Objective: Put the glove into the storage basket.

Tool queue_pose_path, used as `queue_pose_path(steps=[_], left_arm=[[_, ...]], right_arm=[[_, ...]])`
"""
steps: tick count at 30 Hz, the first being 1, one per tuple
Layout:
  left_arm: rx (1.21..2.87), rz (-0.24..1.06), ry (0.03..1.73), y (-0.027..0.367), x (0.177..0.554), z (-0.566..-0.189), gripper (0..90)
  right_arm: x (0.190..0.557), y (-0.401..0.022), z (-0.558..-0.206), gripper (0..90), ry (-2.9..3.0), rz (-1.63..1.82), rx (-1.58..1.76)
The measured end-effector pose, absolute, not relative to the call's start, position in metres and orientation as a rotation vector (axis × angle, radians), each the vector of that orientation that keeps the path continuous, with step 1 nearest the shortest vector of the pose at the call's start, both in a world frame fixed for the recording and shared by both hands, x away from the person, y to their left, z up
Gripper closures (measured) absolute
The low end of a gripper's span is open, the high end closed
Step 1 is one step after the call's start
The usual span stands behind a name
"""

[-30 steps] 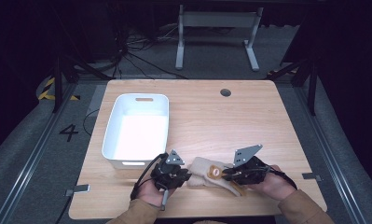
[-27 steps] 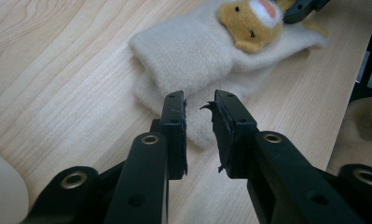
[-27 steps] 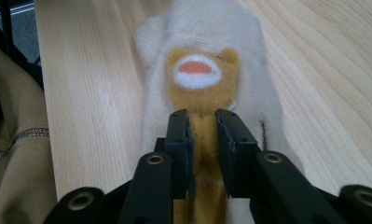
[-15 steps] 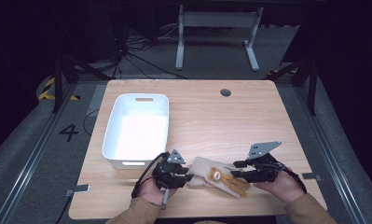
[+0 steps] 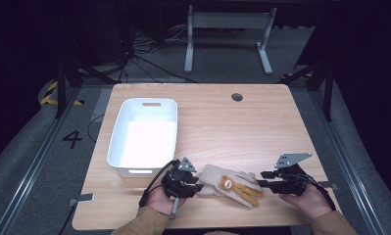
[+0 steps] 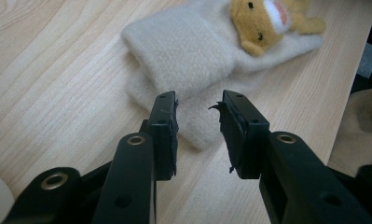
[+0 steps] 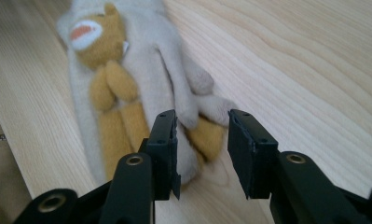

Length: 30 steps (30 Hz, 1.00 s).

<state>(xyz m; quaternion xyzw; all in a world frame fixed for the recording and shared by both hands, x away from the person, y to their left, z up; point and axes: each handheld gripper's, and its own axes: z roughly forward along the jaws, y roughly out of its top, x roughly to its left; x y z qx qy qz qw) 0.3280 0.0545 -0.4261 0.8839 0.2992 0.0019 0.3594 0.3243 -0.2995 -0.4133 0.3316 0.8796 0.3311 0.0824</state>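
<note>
- The cream glove [image 5: 230,184] with the orange bear on it lies flat on the bench [image 5: 222,122], near the front edge, between your two hands.
- Your left gripper [image 5: 199,184] sits at the glove's cuff end. Its jaws stand apart, with the cuff's edge just ahead of them, and nothing is pinched in the left gripper view [image 6: 198,116].
- Your right gripper [image 5: 259,179] is at the fingertip end, near the front right corner. Its jaws have just been closing a little, yet they are apart; in the right gripper view [image 7: 202,135] the glove's fingertips lie under the gap, unclamped.
- The white bin [image 5: 115,147] stands toward the left edge, behind your left hand.
</note>
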Motion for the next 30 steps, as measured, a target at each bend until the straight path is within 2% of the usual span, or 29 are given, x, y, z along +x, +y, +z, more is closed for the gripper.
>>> queue_pose_path(steps=[15, 17, 18, 19, 21, 30], left_arm=[[2.303, -0.003, 0.786, 0.053, 0.332, -0.432, 65.1], [2.309, -0.006, 0.788, 0.052, 0.333, -0.433, 64.8], [2.315, -0.005, 0.787, 0.052, 0.333, -0.434, 64.6], [2.317, -0.008, 0.791, 0.052, 0.334, -0.434, 64.6], [2.324, -0.010, 0.796, 0.050, 0.335, -0.436, 64.1], [2.336, 0.003, 0.812, 0.043, 0.343, -0.440, 62.1]], right_arm=[[0.313, -0.301, -0.433, 61.9, 2.720, 0.913, 1.005], [0.313, -0.298, -0.435, 65.0, 2.725, 0.893, 0.987], [0.313, -0.296, -0.436, 71.8, 2.730, 0.876, 0.961], [0.313, -0.296, -0.436, 71.8, 2.730, 0.876, 0.961], [0.311, -0.294, -0.438, 82.7, 2.729, 0.838, 0.915], [0.309, -0.293, -0.438, 85.4, 2.723, 0.818, 0.861]])
